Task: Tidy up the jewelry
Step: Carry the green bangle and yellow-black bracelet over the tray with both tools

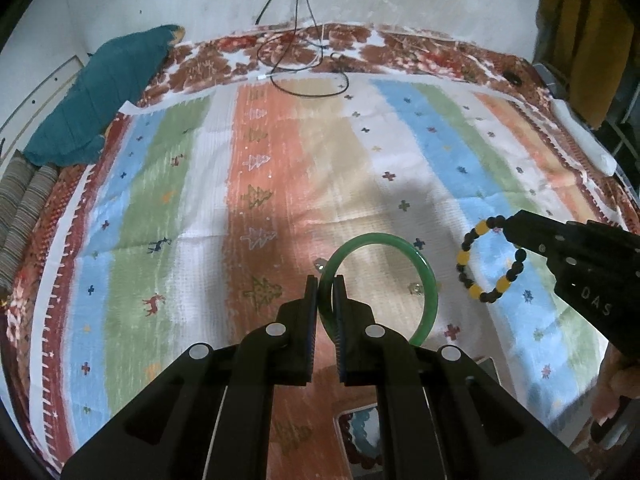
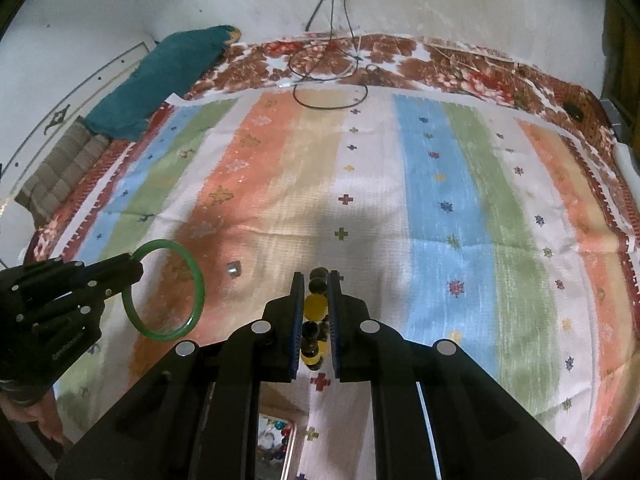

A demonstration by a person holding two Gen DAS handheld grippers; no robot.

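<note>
Left gripper (image 1: 326,286) clamping a green jade-like bangle (image 1: 430,280); right gripper (image 2: 316,280) pinching a black-and-yellow beaded bracelet (image 2: 314,306) above the striped patterned cloth (image 2: 440,208).

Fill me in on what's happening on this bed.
A person holds tongs in each hand above a striped bedspread. The left tongs are shut on a green bangle; the right tongs are shut on a black-and-yellow bead bracelet. Both pieces hang clear of the cloth.
</note>
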